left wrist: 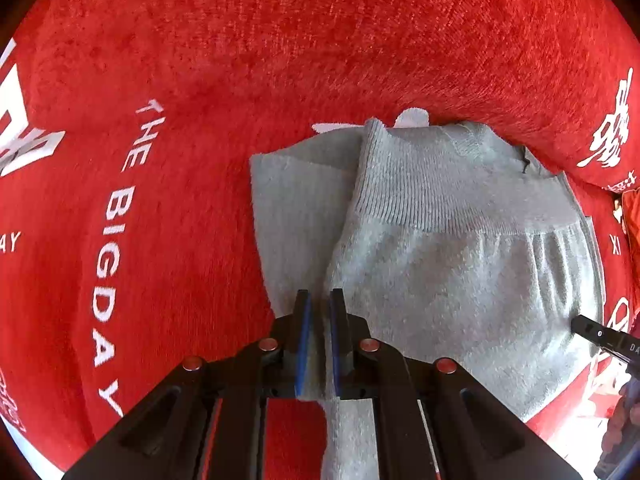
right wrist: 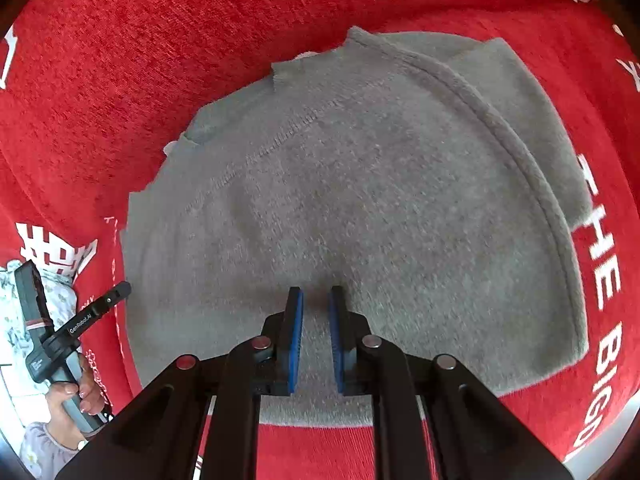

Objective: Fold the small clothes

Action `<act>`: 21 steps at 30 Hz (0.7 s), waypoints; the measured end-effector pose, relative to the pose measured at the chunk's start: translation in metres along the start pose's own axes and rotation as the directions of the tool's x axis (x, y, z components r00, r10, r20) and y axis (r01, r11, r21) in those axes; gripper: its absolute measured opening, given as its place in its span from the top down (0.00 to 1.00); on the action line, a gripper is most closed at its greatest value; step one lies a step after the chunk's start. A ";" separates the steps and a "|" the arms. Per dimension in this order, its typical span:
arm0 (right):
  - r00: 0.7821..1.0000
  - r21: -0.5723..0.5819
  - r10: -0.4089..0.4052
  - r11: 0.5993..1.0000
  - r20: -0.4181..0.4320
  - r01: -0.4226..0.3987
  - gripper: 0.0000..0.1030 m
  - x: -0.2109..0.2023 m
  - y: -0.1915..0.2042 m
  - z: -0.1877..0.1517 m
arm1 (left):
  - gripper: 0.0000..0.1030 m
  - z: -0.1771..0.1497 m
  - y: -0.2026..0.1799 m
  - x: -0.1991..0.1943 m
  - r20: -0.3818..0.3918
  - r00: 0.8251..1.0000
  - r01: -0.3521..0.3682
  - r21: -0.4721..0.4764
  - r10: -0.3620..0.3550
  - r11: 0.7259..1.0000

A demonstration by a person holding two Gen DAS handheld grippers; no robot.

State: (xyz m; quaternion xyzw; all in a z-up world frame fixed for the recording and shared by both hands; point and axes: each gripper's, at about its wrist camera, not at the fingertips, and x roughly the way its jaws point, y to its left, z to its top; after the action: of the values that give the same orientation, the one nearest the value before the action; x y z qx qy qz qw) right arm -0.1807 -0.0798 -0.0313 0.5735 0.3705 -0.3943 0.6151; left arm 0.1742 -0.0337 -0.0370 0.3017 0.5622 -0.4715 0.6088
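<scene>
A small grey knitted garment with a ribbed waistband lies on a red cloth, one part folded over another. My left gripper is shut on an edge of the grey fabric, which runs between its blue pads and back under the jaws. In the right wrist view the same garment fills the middle, with a seam running across it. My right gripper sits low over the near part of the garment, its jaws a little apart; grey fabric shows between the pads, but I cannot tell whether they pinch it.
The red cloth has white lettering and white characters. The left gripper's body, held by a hand, shows at the left of the right wrist view. The right gripper's tip shows at the garment's right edge.
</scene>
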 end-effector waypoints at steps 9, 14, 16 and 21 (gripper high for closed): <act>1.000 0.045 0.004 0.999 -0.009 -0.003 0.83 -0.009 -0.011 -0.013 | 0.91 -0.012 0.002 -0.011 -0.011 0.998 -0.056 -0.005 0.056 0.998; 1.000 0.047 0.010 0.999 -0.017 -0.009 0.73 -0.009 -0.010 -0.019 | 0.91 -0.020 -0.004 -0.011 -0.025 0.997 -0.076 0.000 0.076 0.997; 1.000 0.040 0.013 0.999 -0.020 -0.013 0.66 -0.009 -0.009 -0.021 | 0.91 -0.023 -0.007 -0.011 -0.030 0.997 -0.075 0.003 0.075 0.997; 0.999 0.024 0.020 1.000 -0.030 -0.019 0.51 -0.009 -0.004 -0.026 | 0.55 -0.029 -0.005 -0.012 -0.043 0.995 -0.090 -0.012 0.089 0.996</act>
State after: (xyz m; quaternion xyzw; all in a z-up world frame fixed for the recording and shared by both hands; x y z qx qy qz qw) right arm -0.1885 -0.0533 -0.0262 0.5901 0.3695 -0.3839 0.6065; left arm 0.1589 -0.0071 -0.0303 0.3322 0.5642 -0.4333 0.6193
